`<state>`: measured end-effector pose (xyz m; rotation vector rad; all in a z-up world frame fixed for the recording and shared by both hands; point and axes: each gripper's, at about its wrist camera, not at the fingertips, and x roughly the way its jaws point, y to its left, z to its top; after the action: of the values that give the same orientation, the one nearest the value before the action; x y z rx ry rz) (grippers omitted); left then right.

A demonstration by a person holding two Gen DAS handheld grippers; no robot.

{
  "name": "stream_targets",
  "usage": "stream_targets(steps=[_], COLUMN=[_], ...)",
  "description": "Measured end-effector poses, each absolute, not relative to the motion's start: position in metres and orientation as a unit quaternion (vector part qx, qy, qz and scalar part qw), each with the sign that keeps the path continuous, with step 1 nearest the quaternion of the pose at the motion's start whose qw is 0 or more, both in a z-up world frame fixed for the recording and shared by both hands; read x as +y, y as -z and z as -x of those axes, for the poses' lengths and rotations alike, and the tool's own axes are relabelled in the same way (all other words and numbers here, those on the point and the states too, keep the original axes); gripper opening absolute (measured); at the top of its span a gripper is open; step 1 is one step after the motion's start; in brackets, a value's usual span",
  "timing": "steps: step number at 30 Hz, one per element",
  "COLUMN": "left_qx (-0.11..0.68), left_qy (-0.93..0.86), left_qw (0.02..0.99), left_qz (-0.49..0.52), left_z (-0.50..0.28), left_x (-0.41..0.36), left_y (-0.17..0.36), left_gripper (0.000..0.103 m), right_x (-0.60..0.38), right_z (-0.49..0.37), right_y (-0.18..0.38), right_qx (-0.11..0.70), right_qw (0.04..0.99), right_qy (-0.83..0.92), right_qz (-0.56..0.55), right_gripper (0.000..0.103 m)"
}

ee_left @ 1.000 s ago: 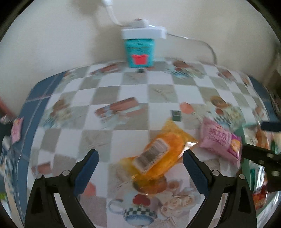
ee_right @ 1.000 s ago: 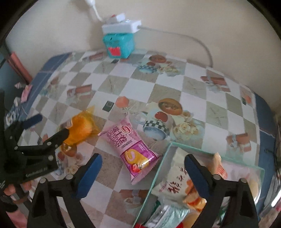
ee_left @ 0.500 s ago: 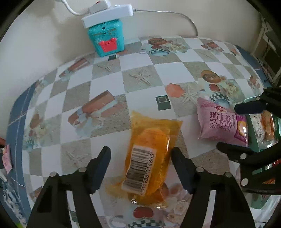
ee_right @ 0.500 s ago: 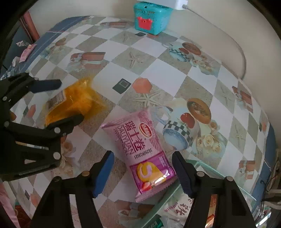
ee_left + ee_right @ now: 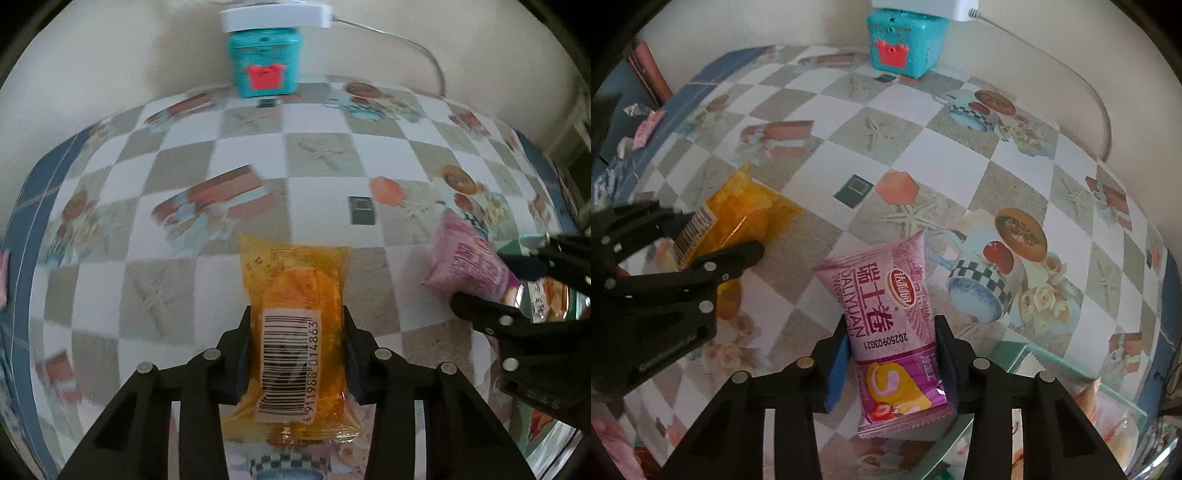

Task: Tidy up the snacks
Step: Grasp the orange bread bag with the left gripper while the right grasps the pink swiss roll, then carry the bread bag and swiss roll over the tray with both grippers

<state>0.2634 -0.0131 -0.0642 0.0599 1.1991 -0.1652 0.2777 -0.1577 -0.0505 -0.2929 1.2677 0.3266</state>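
The left tongs (image 5: 297,354) are clamped across the middle of the orange snack packet (image 5: 295,325), one pad on each long side, so the pressure lands on the firm filled part and not on the thin sealed ends. The barcode label faces up between the pads. The packet lies along the tongs, its far end pointing at the wall, apparently low over or resting on the tabletop (image 5: 184,280); contact cannot be told.

The right tongs (image 5: 890,363) grip the pink Swiss-roll packet (image 5: 886,321) the same way, pinched near its lower half with the printed face up and the crimped end just below the pads. That hold likely keeps the pack from swinging when carried.

Just right of the pink packet sits the clear green-rimmed bin (image 5: 1067,373), already holding other wrapped snacks; it is probably where both packets belong. The right pack is beside its rim, the orange one farther off to the left.

At the wall a teal box (image 5: 265,68) carries a white power strip (image 5: 275,16), well clear of the work.
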Motion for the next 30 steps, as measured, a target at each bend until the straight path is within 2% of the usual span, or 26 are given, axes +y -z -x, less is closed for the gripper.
stream_targets(steps=[5,19,30], left_qx=[0.562,0.521,0.512], left_qy=[0.036,-0.027,0.001], left_qw=[0.826,0.85,0.857], left_qz=[0.025,0.071,0.056], left_z=[-0.244,-0.181,-0.144], left_x=[0.002,0.011,-0.04], left_y=[0.048,-0.029,-0.043], left_gripper=[0.042,0.042,0.042], right_x=[-0.16,-0.164,-0.199], right_z=[-0.259,-0.173,-0.114], right_y=[0.031,-0.032,-0.042], right_qx=[0.573,0.529,0.506], right_qw=[0.8,0.845,0.861], right_qy=[-0.148,-0.075,-0.006], right_qz=[0.1,-0.02,-0.061], right_gripper=[0.044,0.044,0.044])
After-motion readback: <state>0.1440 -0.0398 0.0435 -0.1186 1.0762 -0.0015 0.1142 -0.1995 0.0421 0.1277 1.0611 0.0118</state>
